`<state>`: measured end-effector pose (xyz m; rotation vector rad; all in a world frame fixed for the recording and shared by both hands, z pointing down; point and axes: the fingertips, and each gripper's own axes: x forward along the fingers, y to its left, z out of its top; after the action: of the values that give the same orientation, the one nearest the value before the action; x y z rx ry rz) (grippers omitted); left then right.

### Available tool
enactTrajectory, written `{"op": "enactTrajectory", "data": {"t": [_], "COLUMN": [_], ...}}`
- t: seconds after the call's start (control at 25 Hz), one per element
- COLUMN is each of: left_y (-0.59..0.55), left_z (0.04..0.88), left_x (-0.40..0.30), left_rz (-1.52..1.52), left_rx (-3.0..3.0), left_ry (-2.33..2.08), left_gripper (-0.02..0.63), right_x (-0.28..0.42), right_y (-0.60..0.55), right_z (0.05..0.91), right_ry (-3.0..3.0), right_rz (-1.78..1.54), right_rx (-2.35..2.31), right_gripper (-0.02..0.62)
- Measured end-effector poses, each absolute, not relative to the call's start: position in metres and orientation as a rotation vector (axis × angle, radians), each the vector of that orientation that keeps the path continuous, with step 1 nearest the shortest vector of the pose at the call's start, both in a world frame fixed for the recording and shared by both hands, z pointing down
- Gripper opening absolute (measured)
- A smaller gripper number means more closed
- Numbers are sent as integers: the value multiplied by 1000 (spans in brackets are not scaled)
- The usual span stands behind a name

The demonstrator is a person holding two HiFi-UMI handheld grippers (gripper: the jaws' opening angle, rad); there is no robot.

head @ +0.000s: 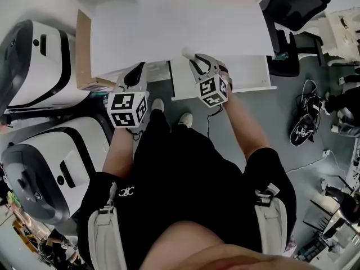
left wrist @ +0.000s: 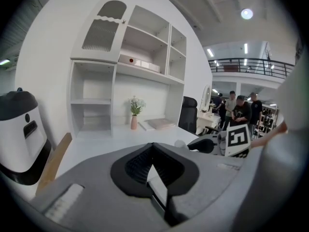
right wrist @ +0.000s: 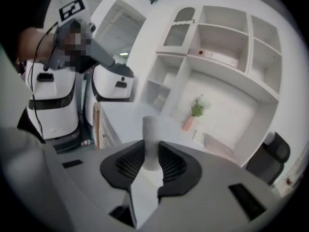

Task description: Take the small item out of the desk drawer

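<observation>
Clamping the small item (right wrist: 150, 132) low on its body — likely light, stiff, smooth — the right gripper (right wrist: 150, 156) holds it, while the left gripper (left wrist: 153, 151) keeps its fingers together, empty.

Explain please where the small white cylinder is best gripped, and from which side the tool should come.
Grip the small white cylinder on its curved side wall, squeezing from opposite sides, and come from one end so it lies along the jaws. It is narrow and round, so contact along its length should steady it. The right tool holds it this way.
</observation>
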<state>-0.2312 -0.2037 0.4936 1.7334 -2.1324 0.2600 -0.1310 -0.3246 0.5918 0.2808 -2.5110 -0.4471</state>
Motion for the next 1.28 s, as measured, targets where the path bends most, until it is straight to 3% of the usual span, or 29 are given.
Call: {"op": "enactTrajectory", "data": {"t": [0.44, 0.84, 1.28], "left_y": [-293, -349, -363], "left_z": [441, 396, 383], "left_x": [-198, -140, -98], "left_rz": [186, 169, 176], "left_rx": [2058, 2336, 2460], "left_ry": [-2003, -1831, -1717], "left_gripper": [14, 14, 14], "right_x": [-52, 67, 109], "right_y": [-380, -402, -391], "right_z": [441, 403, 389], "right_ry": [-2731, -2596, -2549], "right_rz": [-131, 12, 16], "right_rx": [1025, 1631, 1792], "right_gripper": [91, 91, 92]}}
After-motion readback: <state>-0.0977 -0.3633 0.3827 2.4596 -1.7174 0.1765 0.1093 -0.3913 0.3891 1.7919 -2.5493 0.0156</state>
